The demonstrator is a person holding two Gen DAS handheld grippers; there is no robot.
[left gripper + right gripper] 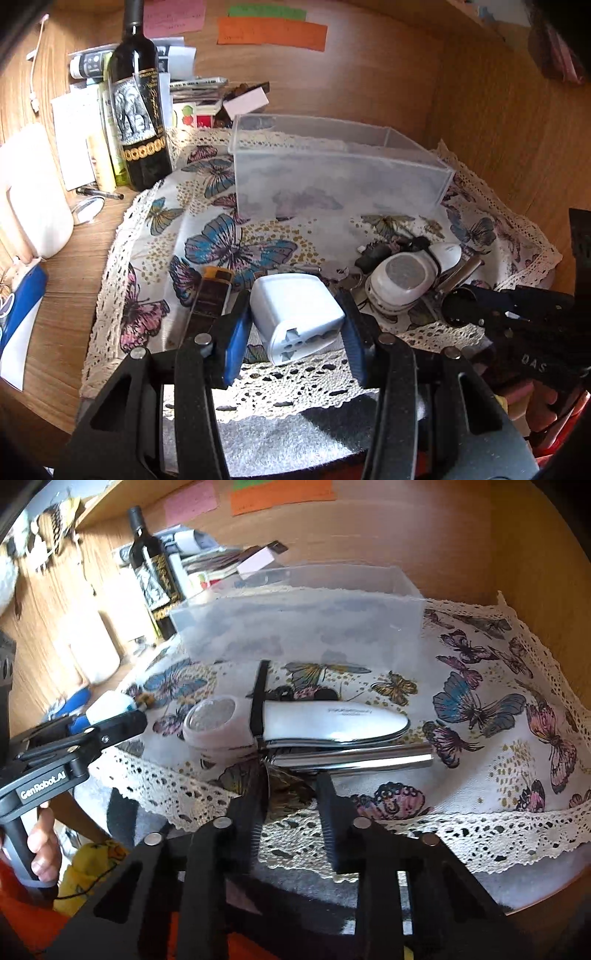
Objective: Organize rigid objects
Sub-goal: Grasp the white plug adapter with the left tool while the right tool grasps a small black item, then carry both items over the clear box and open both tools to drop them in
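My left gripper (295, 314) is shut on a white travel adapter (297, 317), holding it just above the butterfly cloth (229, 243). A clear plastic box (332, 173) stands open at the back of the cloth; it also shows in the right wrist view (295, 620). My right gripper (291, 797) is open and empty, low over the cloth's lace edge. Just beyond it lie a white lint shaver (288, 720) and a chrome cylinder (354, 760). The shaver also shows in the left wrist view (402, 277). A dark brown object (210, 299) lies left of the adapter.
A wine bottle (138, 110), tubes, papers and a white jug (33, 199) crowd the back left of the wooden desk. A small mirror (88, 208) and a pen lie beside the cloth. Wooden walls close in behind and to the right.
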